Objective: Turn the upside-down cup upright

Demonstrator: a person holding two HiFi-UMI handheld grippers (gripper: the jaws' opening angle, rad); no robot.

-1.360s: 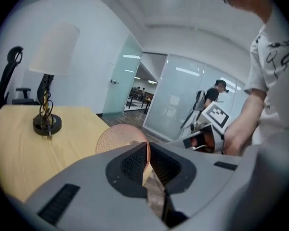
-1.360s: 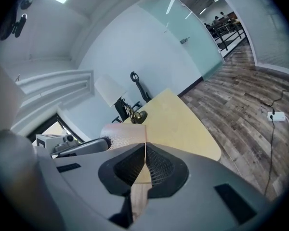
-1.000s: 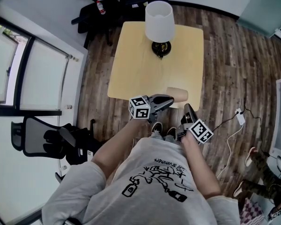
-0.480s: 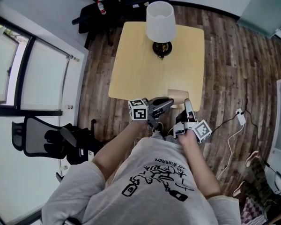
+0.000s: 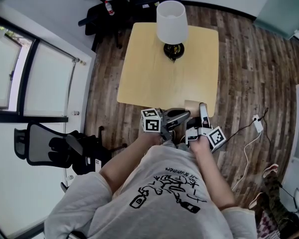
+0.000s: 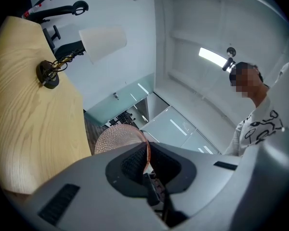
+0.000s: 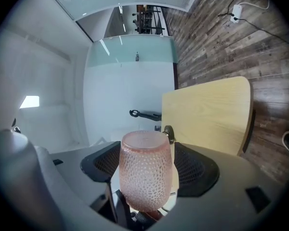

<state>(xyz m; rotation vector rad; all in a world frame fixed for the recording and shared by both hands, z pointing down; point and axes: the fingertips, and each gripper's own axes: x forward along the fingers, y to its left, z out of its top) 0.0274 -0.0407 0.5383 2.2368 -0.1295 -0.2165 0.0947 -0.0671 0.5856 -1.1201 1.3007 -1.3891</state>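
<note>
Since a second ago, the jaws of your right gripper [image 7: 148, 177] have just been opening. They now stand wide apart, one on each side of the pink cup [image 7: 145, 158], and the pads do not press it. Your left gripper [image 6: 147, 163] is clamped on the cup's thin wall. You hold the cup at the near edge of the table [image 5: 154, 73], well apart from the lamp [image 5: 171, 21].

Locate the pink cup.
In the head view, the pink cup is by the table's near edge, its edge pinched by the left gripper, between the right gripper's jaws, which have just been opening.
</note>
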